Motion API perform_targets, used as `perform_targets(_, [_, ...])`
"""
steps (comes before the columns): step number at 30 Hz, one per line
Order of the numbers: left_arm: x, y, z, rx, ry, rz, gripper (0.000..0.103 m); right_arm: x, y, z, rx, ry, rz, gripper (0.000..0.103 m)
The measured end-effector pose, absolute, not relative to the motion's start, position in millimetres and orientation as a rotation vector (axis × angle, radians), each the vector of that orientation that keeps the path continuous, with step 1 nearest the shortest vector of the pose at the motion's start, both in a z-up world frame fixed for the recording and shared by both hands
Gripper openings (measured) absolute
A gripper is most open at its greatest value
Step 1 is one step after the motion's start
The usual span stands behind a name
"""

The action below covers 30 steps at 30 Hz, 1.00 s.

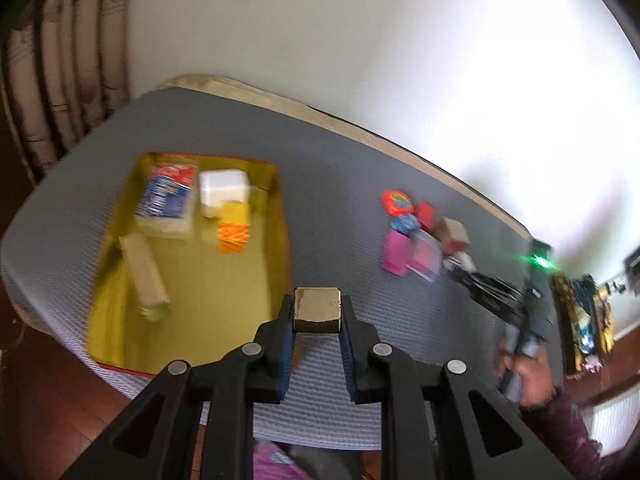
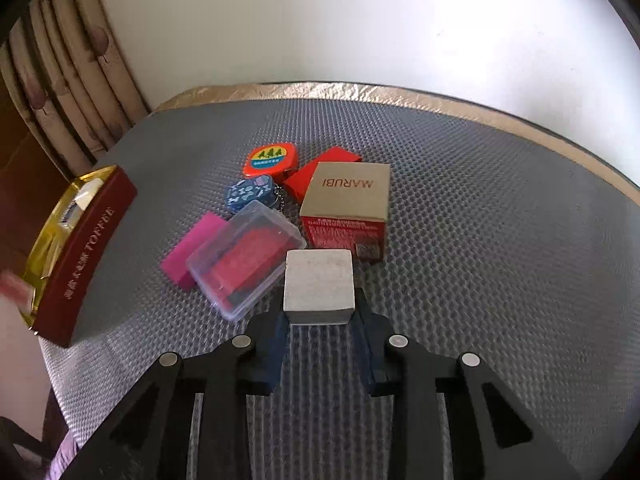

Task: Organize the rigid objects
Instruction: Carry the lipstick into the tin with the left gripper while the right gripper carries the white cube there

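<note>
Left gripper [image 1: 317, 312] is clamping a small gold-toned metal block [image 1: 317, 309] between its fingertips, holding it just off the near right corner of the open toffee tin [image 1: 280, 216]. The block is sitting square across the jaws, its longer side running left to right.

Inside the tin, a blue-and-red printed box [image 1: 166, 200] is lying at the far left, a white box [image 1: 224, 192] beside it, an orange-and-yellow box [image 1: 235, 228] just nearer, and a tan long box [image 1: 144, 272] is angling from far left toward near right.

Right gripper [image 2: 319, 304] is gripping a grey metal cube [image 2: 319, 287], its flat faces squared to the fingers. Crowding just beyond it: a clear plastic case [image 2: 244, 258] with red contents, touching a magenta block [image 2: 192, 250] on its left; the MARUBI box [image 2: 347, 208] directly behind, lettering reading upside down; a red flat box [image 2: 320, 168] behind that; an orange tape measure [image 2: 270, 159] and a blue patterned keychain case [image 2: 250, 194] farther left. The tin is standing well left, its long axis running near to far across the grey textured mat [image 2: 480, 240].
</note>
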<state>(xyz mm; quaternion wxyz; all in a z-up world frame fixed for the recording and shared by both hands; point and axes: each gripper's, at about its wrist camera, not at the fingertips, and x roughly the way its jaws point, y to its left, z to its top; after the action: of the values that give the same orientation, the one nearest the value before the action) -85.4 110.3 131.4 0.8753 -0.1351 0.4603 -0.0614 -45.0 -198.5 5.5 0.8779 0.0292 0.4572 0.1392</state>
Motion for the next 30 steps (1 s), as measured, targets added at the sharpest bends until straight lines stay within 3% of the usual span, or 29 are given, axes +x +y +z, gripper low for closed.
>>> perform_targets(6, [-75,134,129,-0.218,0.955,-0.028,0.02,-73,-213,24,0.111,0.927,0.3,0.028])
perform_targets(17, [-12,165,71,-0.179,1.034,0.09,0.021,-99,-206,56,0.13,0.889,0.329,0.028])
perform_targets(25, [16,174,71,-0.102,0.986,0.165,0.027,-106,-181,82,0.113,0.861,0.378,0.028])
perform_targets(30, [-14,197,96,-0.267,0.885,0.182,0.029,-108,-149,100,0.119,0.845,0.46,0.028])
